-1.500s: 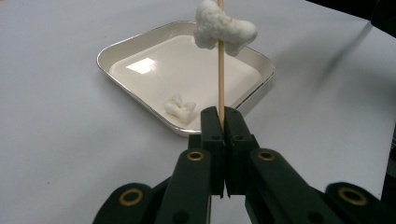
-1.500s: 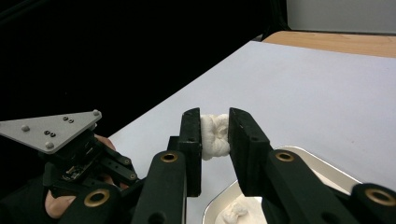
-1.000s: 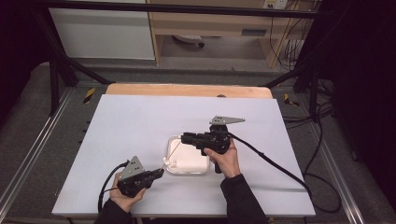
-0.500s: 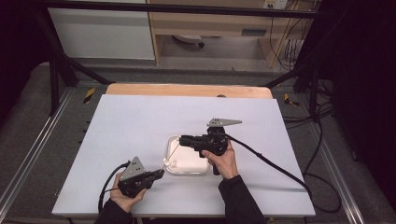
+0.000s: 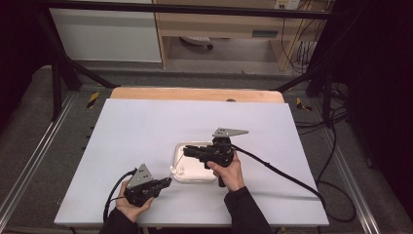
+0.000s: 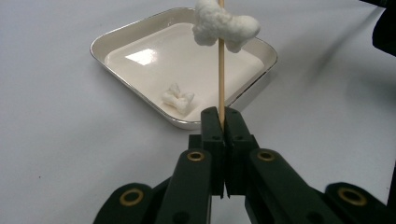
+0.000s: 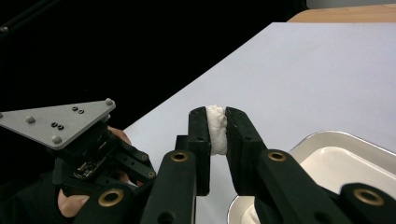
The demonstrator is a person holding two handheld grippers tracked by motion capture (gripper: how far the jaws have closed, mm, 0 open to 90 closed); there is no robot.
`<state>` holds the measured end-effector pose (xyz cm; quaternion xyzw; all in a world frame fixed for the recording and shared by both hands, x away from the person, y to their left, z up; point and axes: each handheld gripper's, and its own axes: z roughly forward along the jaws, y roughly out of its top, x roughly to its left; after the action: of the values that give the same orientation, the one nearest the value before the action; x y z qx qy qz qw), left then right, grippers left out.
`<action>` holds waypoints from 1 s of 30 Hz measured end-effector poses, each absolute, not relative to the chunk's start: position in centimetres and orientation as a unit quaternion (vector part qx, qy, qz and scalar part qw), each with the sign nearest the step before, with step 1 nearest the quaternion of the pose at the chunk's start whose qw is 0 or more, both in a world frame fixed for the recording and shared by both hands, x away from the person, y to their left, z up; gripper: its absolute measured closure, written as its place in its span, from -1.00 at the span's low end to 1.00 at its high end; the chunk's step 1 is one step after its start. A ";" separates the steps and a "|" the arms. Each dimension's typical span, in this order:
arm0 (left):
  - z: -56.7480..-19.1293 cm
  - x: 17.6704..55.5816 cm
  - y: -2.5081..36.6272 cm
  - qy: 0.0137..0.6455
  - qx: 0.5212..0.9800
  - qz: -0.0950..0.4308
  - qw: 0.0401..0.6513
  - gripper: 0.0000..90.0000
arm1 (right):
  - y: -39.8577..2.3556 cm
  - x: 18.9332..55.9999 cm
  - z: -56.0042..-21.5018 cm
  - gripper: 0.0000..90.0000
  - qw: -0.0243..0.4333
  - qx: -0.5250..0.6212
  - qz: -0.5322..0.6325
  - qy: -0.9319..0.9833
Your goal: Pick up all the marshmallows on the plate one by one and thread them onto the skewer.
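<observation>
Skewer (image 6: 221,70) upright, clamped in left tool (image 6: 222,116) low over table, right tool (image 7: 217,130) level, squeezing white piece (image 7: 217,128) over tray (image 5: 178,148)

Your tray (image 5: 195,176) sits on the table (image 5: 146,126) between your two grippers, the left gripper (image 5: 165,183) just beside its near left corner, the right gripper (image 5: 187,151) over its far edge. One marshmallow piece (image 6: 178,99) lies in the tray.

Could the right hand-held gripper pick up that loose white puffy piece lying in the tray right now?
Probably not yet: the right hand-held gripper is already clamped on another white puffy piece. The loose white puffy piece lies uncovered in the shallow white metal tray, so the path looks free.
</observation>
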<state>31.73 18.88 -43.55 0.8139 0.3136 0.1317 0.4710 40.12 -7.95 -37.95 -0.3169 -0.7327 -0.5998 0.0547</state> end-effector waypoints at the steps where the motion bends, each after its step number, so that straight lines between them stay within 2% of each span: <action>1: -43.6 31.7 18.9 0.314 0.814 0.131 0.471 0.98 | -7.9 40.1 -38.0 0.81 0.054 -0.315 -0.599 -0.734; 16: -43.6 31.8 18.8 0.317 0.813 0.132 0.471 0.98 | -7.5 39.7 -38.6 0.83 0.057 -0.315 -0.600 -0.733; 18: -43.4 31.9 18.8 0.314 0.802 0.127 0.493 0.98 | -7.4 39.7 -38.8 0.83 0.064 -0.314 -0.595 -0.737; 19: -42.8 31.9 18.5 0.316 0.800 0.139 0.491 0.98 | -7.0 39.6 -39.3 0.83 0.086 -0.309 -0.581 -0.748; 20: -42.8 31.9 18.3 0.315 0.805 0.158 0.477 0.98 | -6.2 39.3 -40.1 0.82 0.081 -0.305 -0.569 -0.759; 22: -43.4 32.1 18.4 0.326 0.803 0.137 0.480 0.98 | -5.9 39.0 -40.4 0.82 0.068 -0.301 -0.580 -0.753; 26: -43.4 32.0 18.7 0.325 0.804 0.138 0.479 0.98 | -5.7 39.0 -40.8 0.80 0.076 -0.307 -0.577 -0.753; 28: -43.3 32.1 18.6 0.328 0.799 0.135 0.486 0.98 | -5.8 39.1 -40.6 0.77 0.075 -0.308 -0.580 -0.751; 30: -43.4 32.2 18.7 0.331 0.800 0.136 0.481 0.98 | -5.9 39.0 -40.4 0.55 0.066 -0.310 -0.581 -0.750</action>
<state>32.21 18.70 -43.36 0.8001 0.3308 0.1364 0.4814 39.03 -5.93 -40.42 -0.3098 -0.7500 -0.5807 0.0665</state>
